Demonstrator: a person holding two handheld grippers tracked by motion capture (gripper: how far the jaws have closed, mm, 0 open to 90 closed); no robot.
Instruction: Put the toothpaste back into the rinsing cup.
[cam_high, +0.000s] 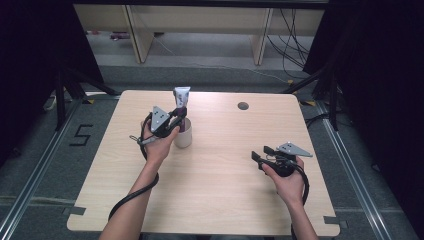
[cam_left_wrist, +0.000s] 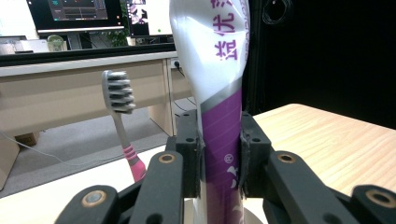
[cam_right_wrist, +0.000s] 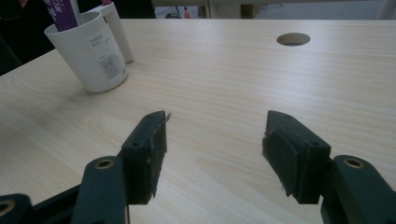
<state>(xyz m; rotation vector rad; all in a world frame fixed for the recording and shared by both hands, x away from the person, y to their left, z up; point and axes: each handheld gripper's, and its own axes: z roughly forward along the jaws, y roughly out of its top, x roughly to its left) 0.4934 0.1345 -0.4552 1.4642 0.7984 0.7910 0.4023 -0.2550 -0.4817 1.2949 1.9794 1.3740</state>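
High view: the left gripper (cam_high: 179, 116) grasps a white-and-purple tube (cam_high: 181, 96) standing upright in a white cup (cam_high: 183, 136) on the table (cam_high: 225, 200); the right gripper (cam_high: 261, 154) rests well apart.

Left gripper view: pads clamp the tube's (cam_left_wrist: 219, 93) purple band, purple print above; a grey-bristled, pink-handled toothbrush (cam_left_wrist: 122, 126) stands beside.

Right gripper view: jaws released, wide apart, with the labelled cup (cam_right_wrist: 91, 53) beyond.
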